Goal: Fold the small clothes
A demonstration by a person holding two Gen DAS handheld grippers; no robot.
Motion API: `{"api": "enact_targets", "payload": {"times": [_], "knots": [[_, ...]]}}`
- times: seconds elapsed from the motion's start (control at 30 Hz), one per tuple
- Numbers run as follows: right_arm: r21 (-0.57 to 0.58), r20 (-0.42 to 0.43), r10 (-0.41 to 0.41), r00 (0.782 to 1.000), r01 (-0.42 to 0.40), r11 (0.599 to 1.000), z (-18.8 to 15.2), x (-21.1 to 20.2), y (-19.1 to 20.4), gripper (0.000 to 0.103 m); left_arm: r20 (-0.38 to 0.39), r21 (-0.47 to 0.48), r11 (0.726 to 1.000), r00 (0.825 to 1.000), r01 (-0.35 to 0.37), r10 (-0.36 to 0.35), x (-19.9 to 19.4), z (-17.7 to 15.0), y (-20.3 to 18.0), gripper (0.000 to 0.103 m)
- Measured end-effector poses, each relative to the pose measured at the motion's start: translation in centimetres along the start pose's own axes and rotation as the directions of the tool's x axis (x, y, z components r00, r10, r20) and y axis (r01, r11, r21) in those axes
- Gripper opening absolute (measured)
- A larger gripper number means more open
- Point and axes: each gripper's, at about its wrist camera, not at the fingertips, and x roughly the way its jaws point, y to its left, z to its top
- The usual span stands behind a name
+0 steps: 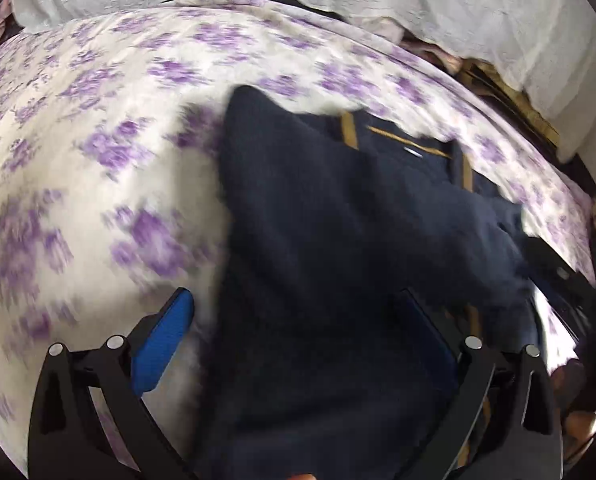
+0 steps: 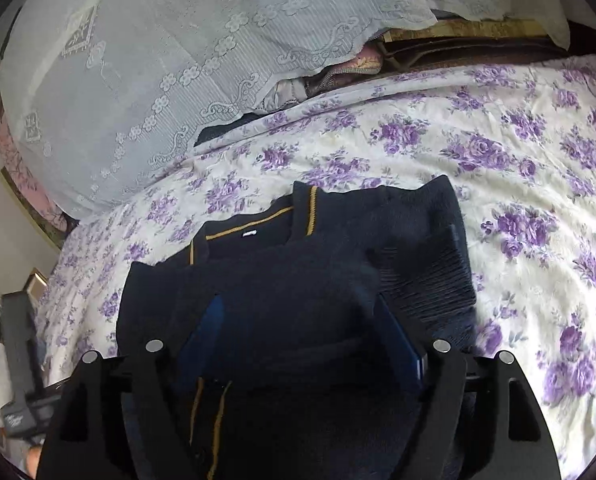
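Navy sweater (image 2: pixel 298 280) lies on the floral bed (image 2: pixel 517 184), under both my tools. Right tool (image 2: pixel 301 332) angled down, jaws wide, fabric between, ungripped. Left tool (image 1: pixel 301 336) likewise spread, pitched steeper.

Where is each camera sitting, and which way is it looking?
Left wrist view: sits on the left gripper, looking down along its wide-apart blue fingers at the navy sweater on the floral bedsheet; the picture is blurred.
Right wrist view: sits on the right gripper, looking down along its open fingers at the navy sweater, the lace cover behind.
Both show the same yellow-trimmed sweater, purple-flowered sheet and lace cover.
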Motion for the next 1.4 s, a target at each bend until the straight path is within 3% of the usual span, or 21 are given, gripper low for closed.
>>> {"api": "enact_targets", "payload": {"times": [0.13,0.3,0.4,0.5,0.6,0.67,0.8,0.87,0.93,1.0,1.13,1.2,1.27,1.33,1.4], "knots": [[0.078,0.036,-0.023,0.999,0.02,0.997,-1.5,-2.0,0.7,0.092,0.014,0.008,0.997,0.997,-0.071,0.071,-0.7,-1.3,-2.0,0.098],[0.157,0.034,-0.088,0.996,0.081,0.984,-4.8,-4.2,0.4,0.092,0.013,-0.116,0.993,0.999,-0.037,0.038,-2.1,-2.7,-1.1,0.098],[0.201,0.023,-0.04,0.999,0.035,0.979,-6.5,-5.8,0.4,0.092,0.018,-0.151,0.988,1.0,0.025,-0.023,-3.6,-4.3,-1.4,0.098],[0.226,0.076,-0.02,0.997,0.003,0.974,-8.3,-8.1,0.8,0.095,0.014,-0.166,0.985,0.999,0.053,-0.052,-4.6,-5.6,-2.0,0.098],[0.253,0.15,-0.033,0.988,-0.006,0.968,-9.8,-10.7,0.7,0.097,-0.058,-0.254,0.954,0.982,0.16,-0.18,-4.6,-7.5,-1.9,0.098],[0.25,0.155,-0.002,0.988,-0.037,0.968,-10.4,-11.9,0.6,0.098,-0.066,-0.267,0.948,0.978,0.172,-0.197,-5.0,-8.6,-2.3,0.098],[0.272,0.28,-0.086,0.956,0.007,0.962,-12.3,-15.3,1.0,0.098,-0.061,-0.316,0.927,0.971,0.201,-0.231,-6.0,-10.8,-3.5,0.098],[0.212,0.351,-0.106,0.93,0.032,0.977,-12.9,-16.9,1.7,0.098,-0.05,-0.319,0.93,0.976,0.185,-0.212,-6.4,-11.7,-4.3,0.098],[0.169,0.37,-0.131,0.92,0.072,0.983,-13.0,-17.6,2.1,0.098,-0.052,-0.335,0.923,0.974,0.191,-0.22,-6.4,-12.2,-4.4,0.098],[0.17,0.342,-0.12,0.932,0.065,0.983,-12.9,-17.9,1.5,0.098,-0.063,-0.318,0.93,0.975,0.184,-0.215,-6.6,-12.4,-4.6,0.098],[0.134,0.219,-0.019,0.975,-0.011,0.991,-11.7,-18.1,-0.2,0.098,-0.063,-0.277,0.944,0.977,0.177,-0.202,-6.8,-12.8,-4.9,0.098],[0.083,0.188,0.043,0.981,-0.059,0.995,-11.7,-18.4,-0.8,0.098,-0.074,-0.198,0.964,0.978,0.178,-0.196,-7.1,-12.6,-5.4,0.098],[0.047,0.122,0.117,0.986,-0.123,0.991,-12.1,-18.7,-1.8,0.098,-0.083,-0.072,0.988,0.986,0.136,-0.142,-7.5,-12.7,-5.8,0.098],[0.029,0.083,0.068,0.994,-0.07,0.997,-12.5,-19.1,-2.7,0.098,-0.077,0.01,0.998,0.996,0.056,-0.055,-7.7,-12.9,-5.2,0.098],[-0.005,0.052,0.013,0.999,-0.012,1.0,-12.9,-19.2,-3.3,0.098,-0.082,0.019,1.0,0.997,0.002,-0.001,-7.8,-13.0,-3.6,0.098]]}}
